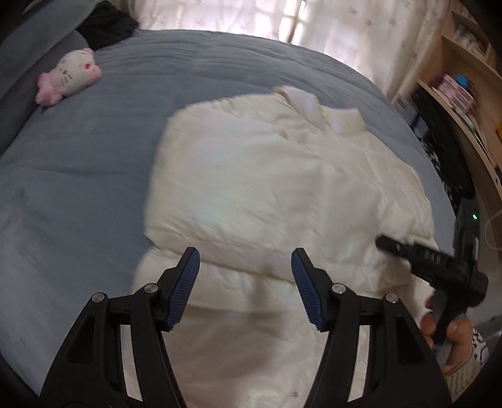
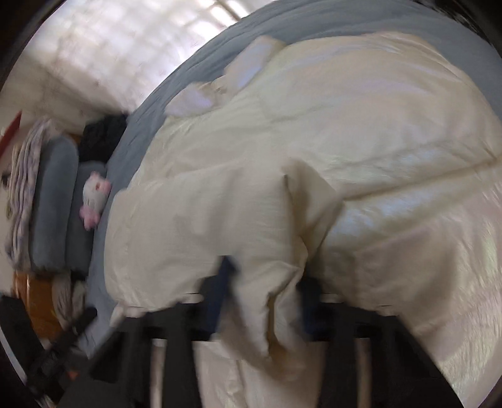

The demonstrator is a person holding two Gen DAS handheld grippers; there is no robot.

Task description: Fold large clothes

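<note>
A cream padded jacket lies on the blue-grey bed cover, collar at the far end. Its left side is folded over the body. My left gripper is open and empty, just above the jacket's near part. My right gripper is shut on a fold of the jacket's sleeve, which bunches between its blue pads. The jacket fills the right wrist view. The right gripper also shows in the left wrist view, at the jacket's right edge, held by a hand.
A pink and white plush toy lies at the bed's far left, by grey pillows. Dark clothing sits at the head of the bed. Shelves and dark items stand to the right. White curtains hang behind.
</note>
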